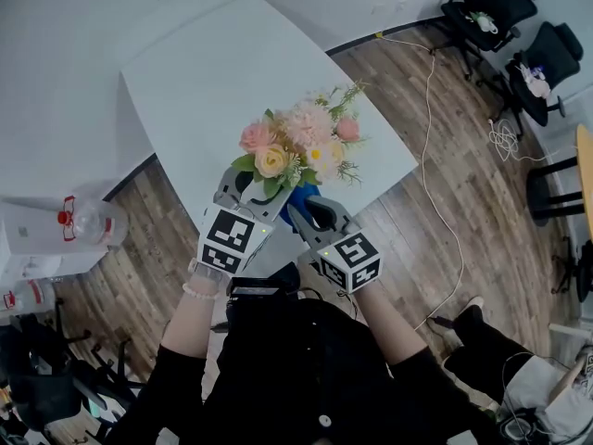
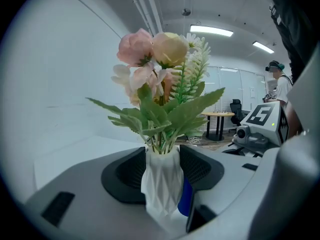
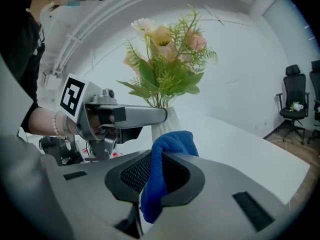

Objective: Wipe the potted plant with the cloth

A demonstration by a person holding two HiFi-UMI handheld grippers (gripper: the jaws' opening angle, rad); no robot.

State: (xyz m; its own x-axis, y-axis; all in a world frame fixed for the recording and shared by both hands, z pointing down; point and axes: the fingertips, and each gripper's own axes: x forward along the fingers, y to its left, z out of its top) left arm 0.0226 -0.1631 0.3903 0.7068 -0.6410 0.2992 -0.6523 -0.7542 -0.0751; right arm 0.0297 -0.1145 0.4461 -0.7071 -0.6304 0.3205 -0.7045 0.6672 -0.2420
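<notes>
The potted plant is a bunch of pink, peach and white artificial flowers [image 1: 301, 146] in a white faceted vase [image 2: 161, 186]. It stands near the front edge of the white table [image 1: 204, 72]. My left gripper [image 1: 250, 193] is shut on the vase, whose body sits between the dark pads [image 2: 130, 174]. My right gripper [image 1: 306, 213] is shut on a blue cloth [image 3: 162, 169], held close against the vase's right side. In the left gripper view the cloth [image 2: 185, 200] peeks out from behind the vase. In the right gripper view the vase [image 3: 171, 122] is partly hidden by the left gripper's finger.
Clear water bottles [image 1: 93, 222] stand on the wood floor at the left. A cable [image 1: 431, 109] runs across the floor to the right of the table. Black office chairs [image 1: 491, 7] stand at the far right. A person [image 2: 278, 86] and a round table [image 2: 218, 115] are in the background.
</notes>
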